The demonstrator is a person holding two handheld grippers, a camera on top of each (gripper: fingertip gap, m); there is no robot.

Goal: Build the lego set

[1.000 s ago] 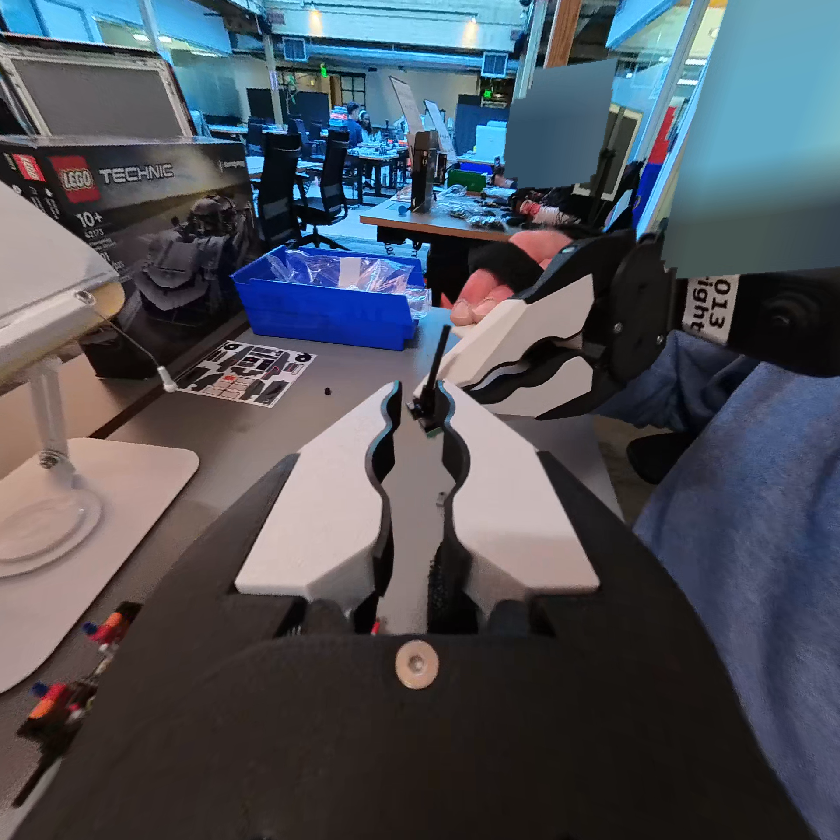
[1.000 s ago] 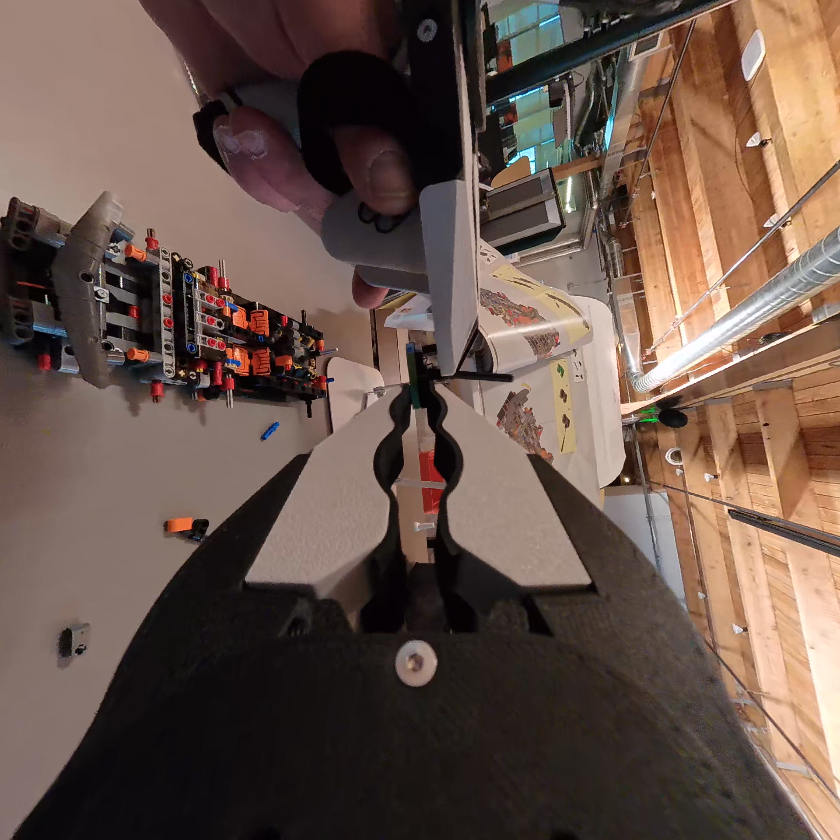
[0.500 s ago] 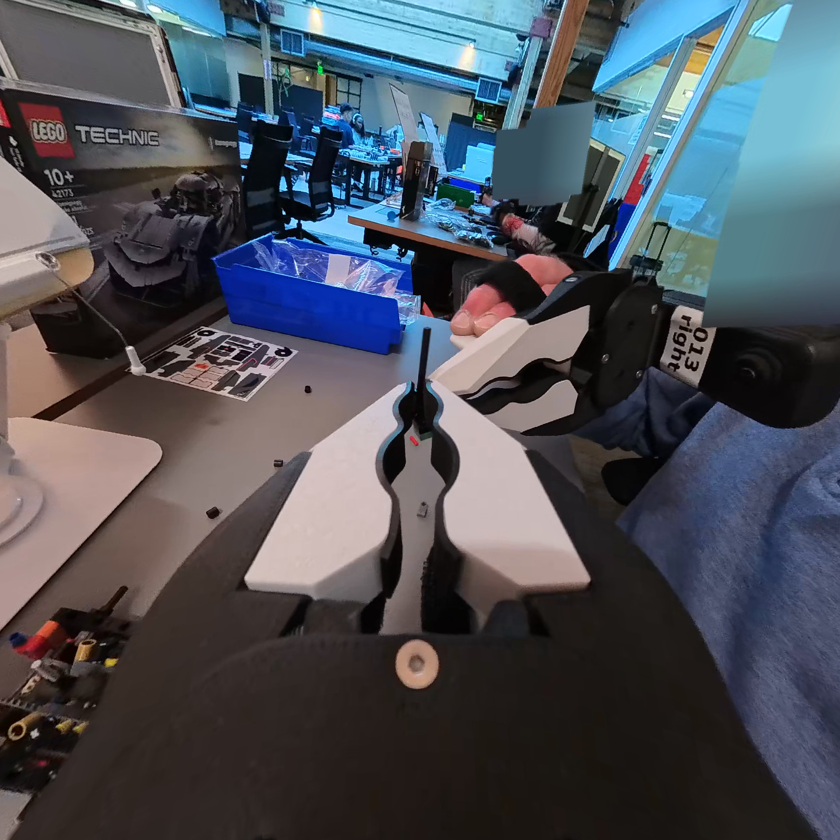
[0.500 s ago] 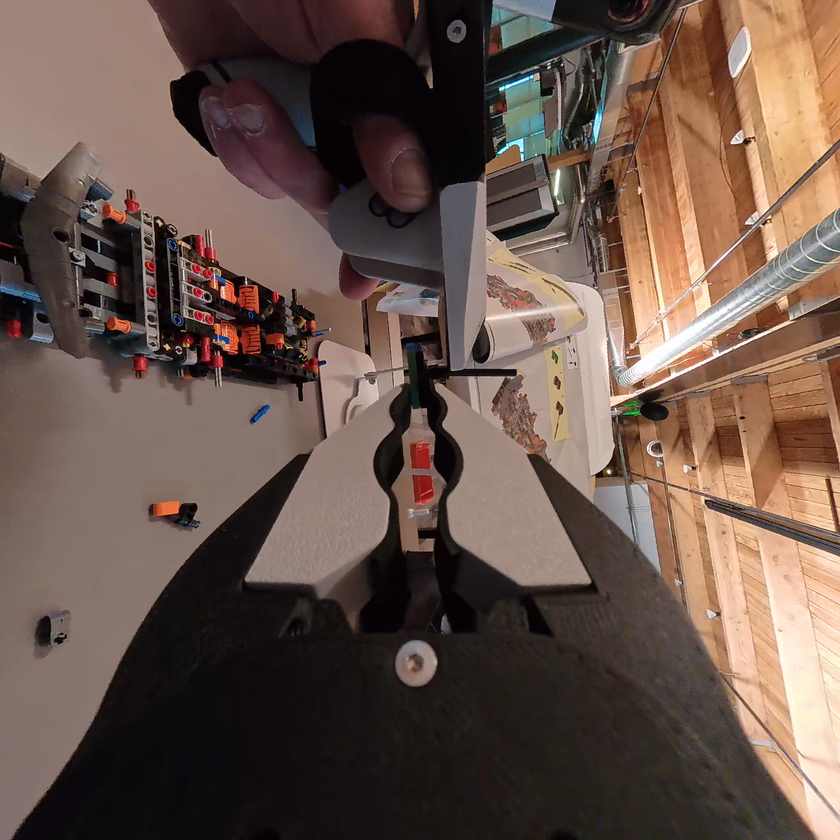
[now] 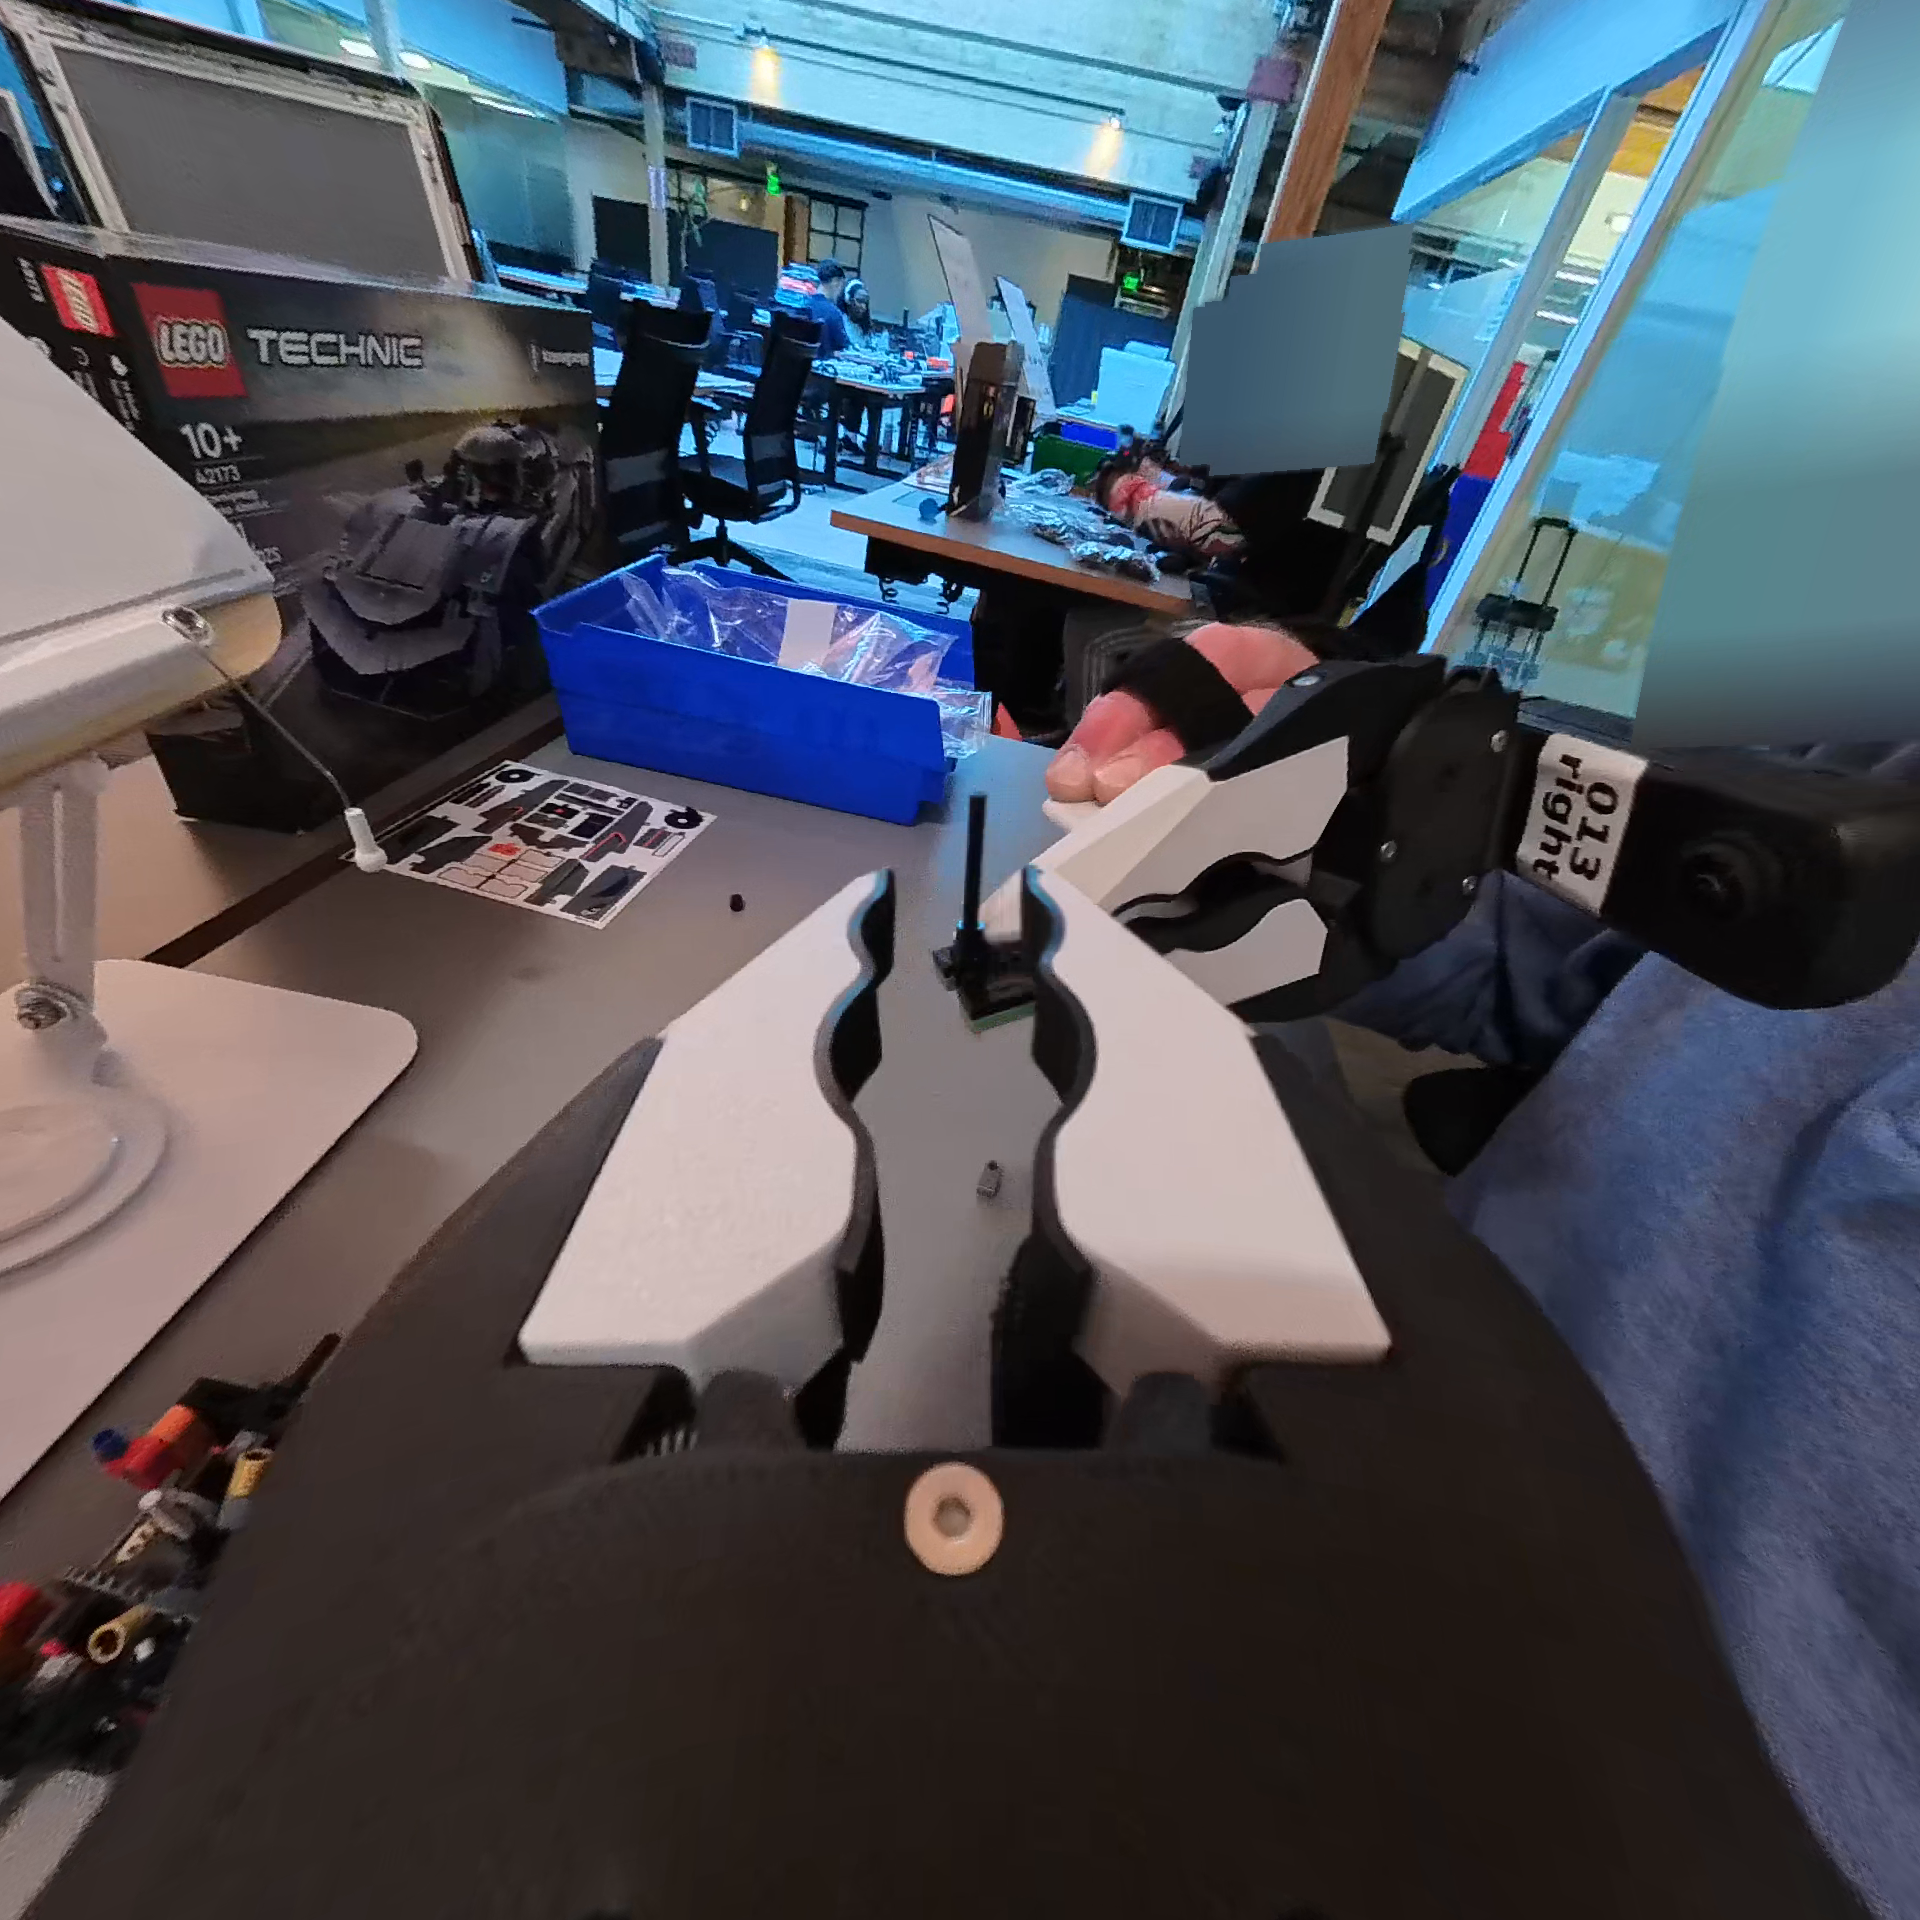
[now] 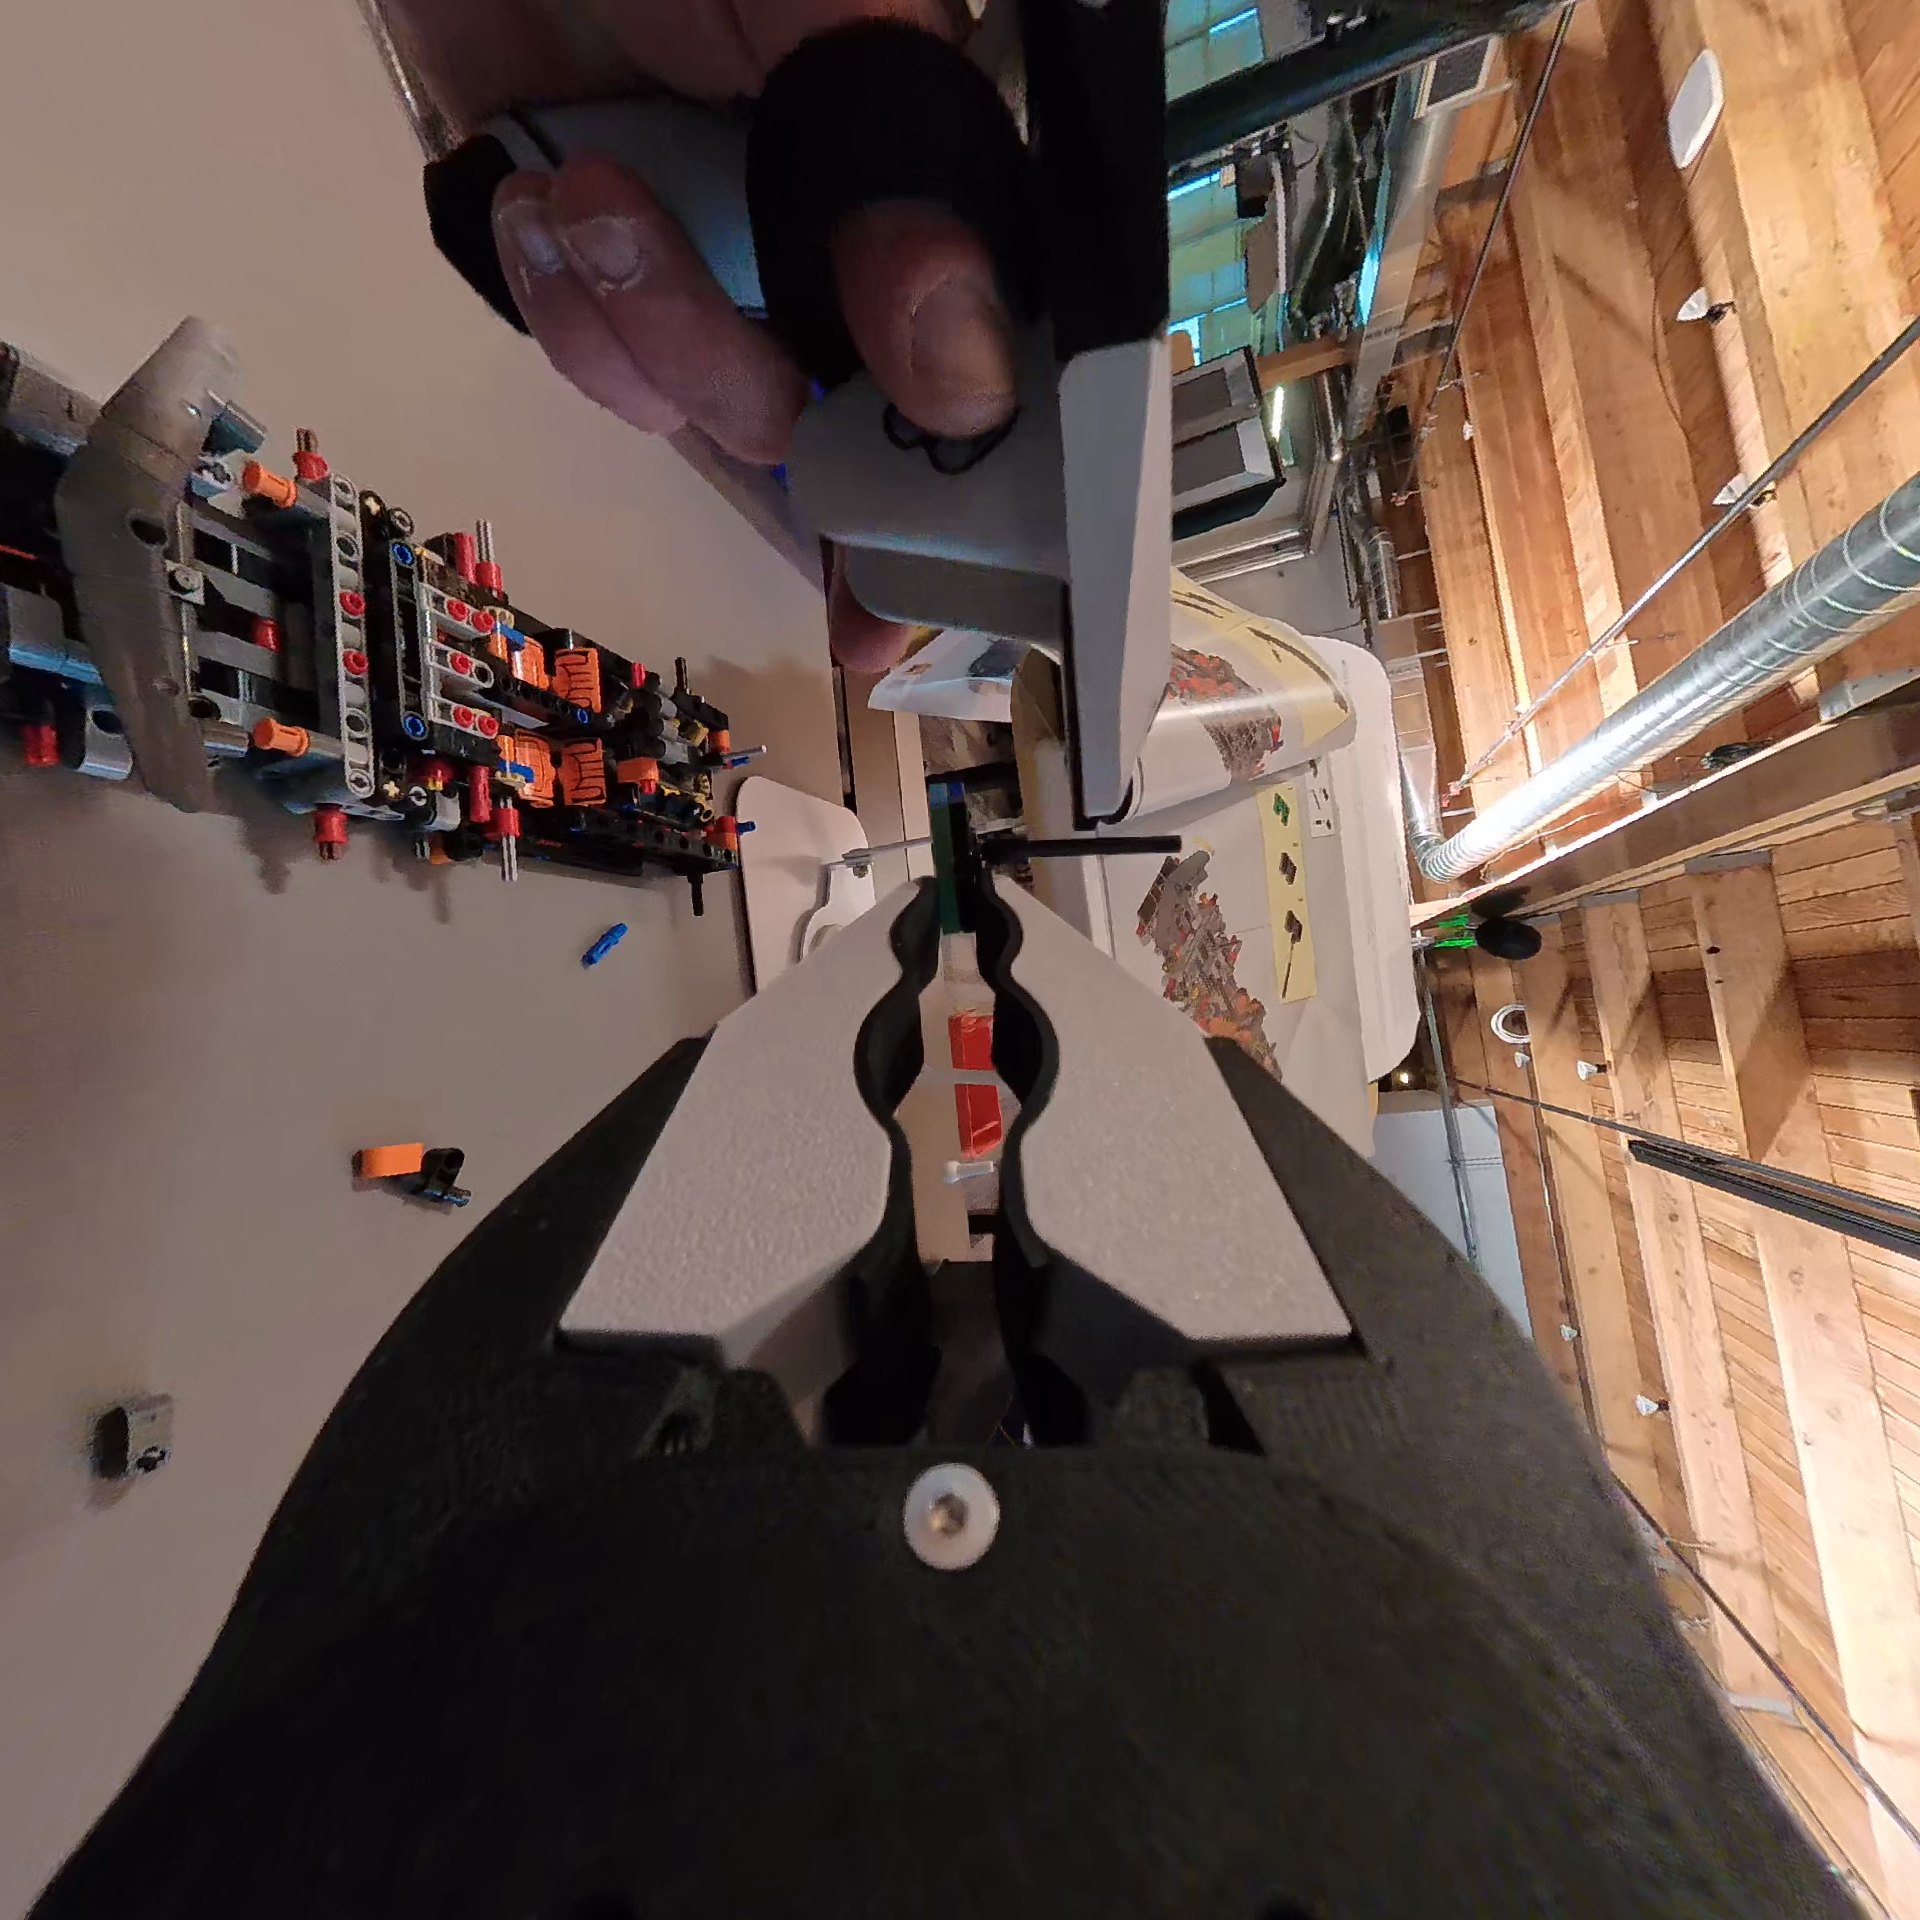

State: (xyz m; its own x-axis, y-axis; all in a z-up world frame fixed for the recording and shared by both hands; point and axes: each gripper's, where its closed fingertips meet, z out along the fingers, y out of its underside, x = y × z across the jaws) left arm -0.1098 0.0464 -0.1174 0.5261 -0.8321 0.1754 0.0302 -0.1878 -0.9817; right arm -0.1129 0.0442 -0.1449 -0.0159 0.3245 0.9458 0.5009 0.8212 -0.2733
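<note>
left gripper (image 5: 956,920) jaws now apart (apparently)

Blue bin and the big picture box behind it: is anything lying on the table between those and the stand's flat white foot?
Yes: in the left wrist view a sticker sheet lies between the blue bin, box and stand foot.

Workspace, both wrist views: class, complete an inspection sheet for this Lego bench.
Surface: grey tabletop, flat and matte.
Job's things: small black-and-green piece with thin black axle; partly built multicoloured model; open instruction booklet on a white stand; dark printed set box; sticker sheet.
Clutter: orange-and-black piece, blue pin and small grey piece lie loose; blue plastic bin holds clear bags.
Grippers: left gripper jaws open around the piece; right gripper jaws shut on it.
Cables: thin wire hanging from the stand.
Surroundings: black office chairs, other desks behind.
</note>
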